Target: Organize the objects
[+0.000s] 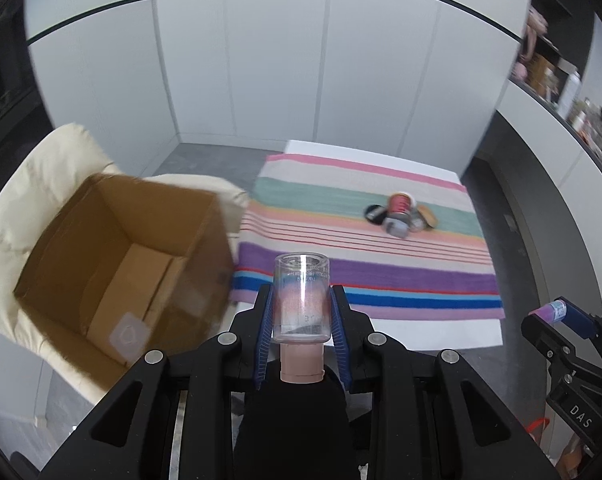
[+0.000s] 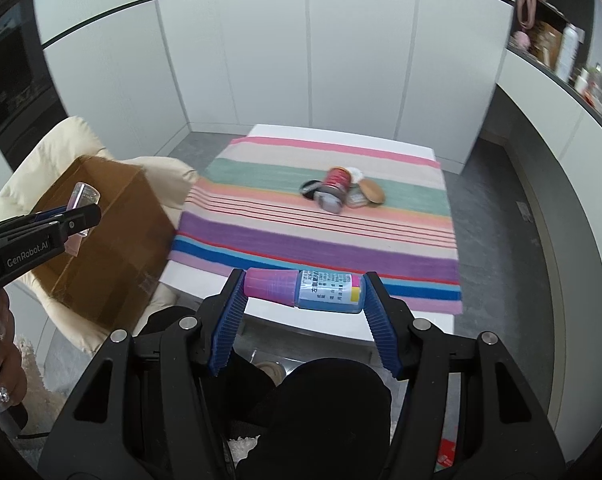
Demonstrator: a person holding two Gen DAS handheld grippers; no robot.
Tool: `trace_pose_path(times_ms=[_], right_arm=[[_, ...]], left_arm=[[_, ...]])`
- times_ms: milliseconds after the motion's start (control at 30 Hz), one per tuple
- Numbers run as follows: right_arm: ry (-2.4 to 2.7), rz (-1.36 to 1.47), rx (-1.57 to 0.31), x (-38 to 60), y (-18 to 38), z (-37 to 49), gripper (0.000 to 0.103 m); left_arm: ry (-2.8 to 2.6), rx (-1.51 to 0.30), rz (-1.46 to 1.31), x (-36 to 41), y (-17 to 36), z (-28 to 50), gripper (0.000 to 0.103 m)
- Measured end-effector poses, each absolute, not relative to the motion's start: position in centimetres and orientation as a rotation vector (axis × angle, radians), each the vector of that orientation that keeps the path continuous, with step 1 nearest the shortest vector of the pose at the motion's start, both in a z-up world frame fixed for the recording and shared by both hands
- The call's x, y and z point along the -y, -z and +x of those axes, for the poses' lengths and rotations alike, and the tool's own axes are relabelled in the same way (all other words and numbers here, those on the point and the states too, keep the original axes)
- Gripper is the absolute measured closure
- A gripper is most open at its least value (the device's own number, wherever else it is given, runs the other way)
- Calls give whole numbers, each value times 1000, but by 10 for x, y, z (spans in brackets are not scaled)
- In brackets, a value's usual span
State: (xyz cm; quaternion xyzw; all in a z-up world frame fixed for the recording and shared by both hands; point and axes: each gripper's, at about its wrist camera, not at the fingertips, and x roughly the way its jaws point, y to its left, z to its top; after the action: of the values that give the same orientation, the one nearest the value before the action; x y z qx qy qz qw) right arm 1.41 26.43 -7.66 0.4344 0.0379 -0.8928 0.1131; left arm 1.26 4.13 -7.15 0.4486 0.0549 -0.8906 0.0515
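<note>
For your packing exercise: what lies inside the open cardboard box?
Inside the cardboard box only bare walls, bottom flaps and a pale sticker show. The near corner is covered by the left gripper.

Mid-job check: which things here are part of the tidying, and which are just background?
In the job:
clear bottle in left gripper
blue bottle in right gripper
cardboard box, open
pile of jars on striped cloth

Background:
cream chair under the box
shelf clutter
</note>
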Motion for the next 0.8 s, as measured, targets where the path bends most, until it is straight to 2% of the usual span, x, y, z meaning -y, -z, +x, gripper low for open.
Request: trace_pose_path(times_ms=[267, 800], right_arm=[[2460, 1213, -165, -196, 78, 12, 42], [2119, 1078, -419, -29, 86, 44, 42]], left_arm=[[2598, -250, 1280, 22, 67, 42, 75], [2320, -459, 1162, 158, 75, 125, 75]])
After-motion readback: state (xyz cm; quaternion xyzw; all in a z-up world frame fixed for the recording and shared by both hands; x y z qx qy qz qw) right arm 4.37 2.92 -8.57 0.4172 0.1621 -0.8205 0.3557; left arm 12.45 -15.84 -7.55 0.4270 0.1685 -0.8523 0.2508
